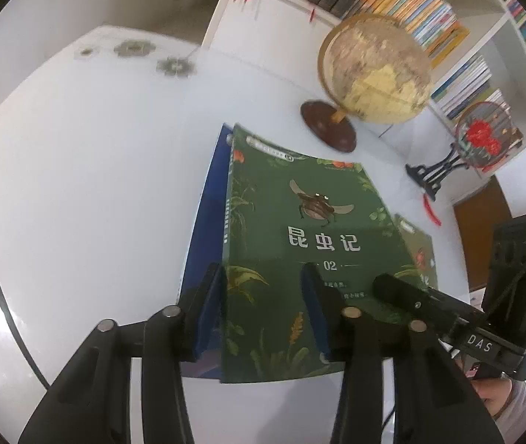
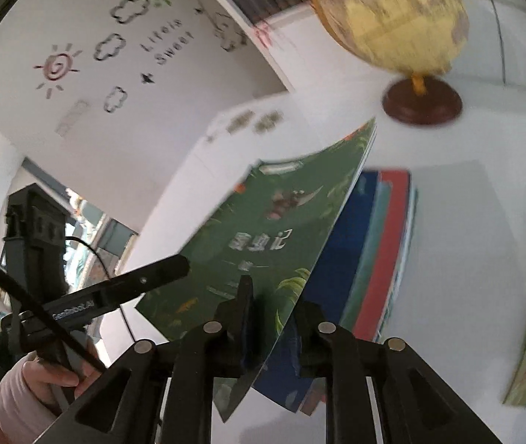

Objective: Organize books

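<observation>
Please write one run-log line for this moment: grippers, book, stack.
left gripper: open around green book | right gripper: shut on green book, tilted | stack: flat on table | globe: behind

Left tongs [image 1: 263,288] at lower centre of the frame, fingers spread wide apart. Right tongs [image 2: 274,307] at lower centre, fingers drawn close, clamped on a thin cover. A hand [image 2: 52,373] grips the handle at lower left.

The green book [image 1: 311,229] has the title "昆虫记" and the number "02". The right gripper [image 1: 385,285] shows "DAS". The wall [image 2: 166,48] says "Life is Sweet".
</observation>
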Motion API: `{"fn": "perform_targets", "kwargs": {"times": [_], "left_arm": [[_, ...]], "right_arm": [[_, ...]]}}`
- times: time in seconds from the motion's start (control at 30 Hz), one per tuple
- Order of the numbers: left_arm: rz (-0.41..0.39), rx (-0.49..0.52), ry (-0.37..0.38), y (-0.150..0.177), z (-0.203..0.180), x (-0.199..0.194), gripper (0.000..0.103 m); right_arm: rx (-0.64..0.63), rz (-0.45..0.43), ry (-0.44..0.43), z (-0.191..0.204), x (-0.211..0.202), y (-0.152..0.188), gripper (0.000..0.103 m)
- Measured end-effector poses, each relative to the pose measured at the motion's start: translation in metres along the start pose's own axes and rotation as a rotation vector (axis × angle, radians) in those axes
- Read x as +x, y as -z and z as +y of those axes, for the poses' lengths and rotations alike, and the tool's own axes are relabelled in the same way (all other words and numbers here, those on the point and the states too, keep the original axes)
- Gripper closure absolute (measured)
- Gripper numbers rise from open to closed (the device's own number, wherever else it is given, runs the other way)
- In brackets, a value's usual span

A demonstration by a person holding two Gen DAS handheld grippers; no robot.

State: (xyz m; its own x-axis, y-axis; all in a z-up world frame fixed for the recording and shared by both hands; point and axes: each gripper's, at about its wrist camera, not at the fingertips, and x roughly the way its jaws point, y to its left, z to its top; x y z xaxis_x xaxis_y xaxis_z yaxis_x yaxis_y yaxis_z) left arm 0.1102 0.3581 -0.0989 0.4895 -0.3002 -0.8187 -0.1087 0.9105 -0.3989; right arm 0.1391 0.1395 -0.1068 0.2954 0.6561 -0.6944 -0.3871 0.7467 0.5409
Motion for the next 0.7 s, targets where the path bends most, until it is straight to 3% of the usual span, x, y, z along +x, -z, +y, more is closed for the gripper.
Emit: {"fn": "perform_targets", "kwargs": {"times": [0.03,0.07,0.13,0.2,0.33,0.7], "left_arm": [[0.004,-0.001,-0.015,0.0,0.001,0.002,0.061],[0.006,0.003,-0.032,0.0,0.0,0.003,0.06],[0.013,0.011,-0.073,0.0,-0.002,0.004,0.056],[0.012,0.022,-0.12,-0.001,-0.005,0.004,0.056],[0.032,0.061,-0.183,-0.002,-0.014,0.007,0.056],[0.056,0.118,-0.141,-0.006,-0.07,0.025,0.056]], "right_arm": [[0.026,0.023,0.012,-0.004,0.005,0.002,0.076],[0.048,0.05,0.02,-0.007,0.009,0.002,0.06],[0.105,0.148,0.034,-0.015,0.022,0.003,0.046],[0.144,0.19,0.088,-0.022,0.026,0.008,0.045],[0.205,0.158,0.085,-0.036,0.012,0.012,0.045],[0.222,0.1,0.124,-0.069,-0.033,0.015,0.045]]}}
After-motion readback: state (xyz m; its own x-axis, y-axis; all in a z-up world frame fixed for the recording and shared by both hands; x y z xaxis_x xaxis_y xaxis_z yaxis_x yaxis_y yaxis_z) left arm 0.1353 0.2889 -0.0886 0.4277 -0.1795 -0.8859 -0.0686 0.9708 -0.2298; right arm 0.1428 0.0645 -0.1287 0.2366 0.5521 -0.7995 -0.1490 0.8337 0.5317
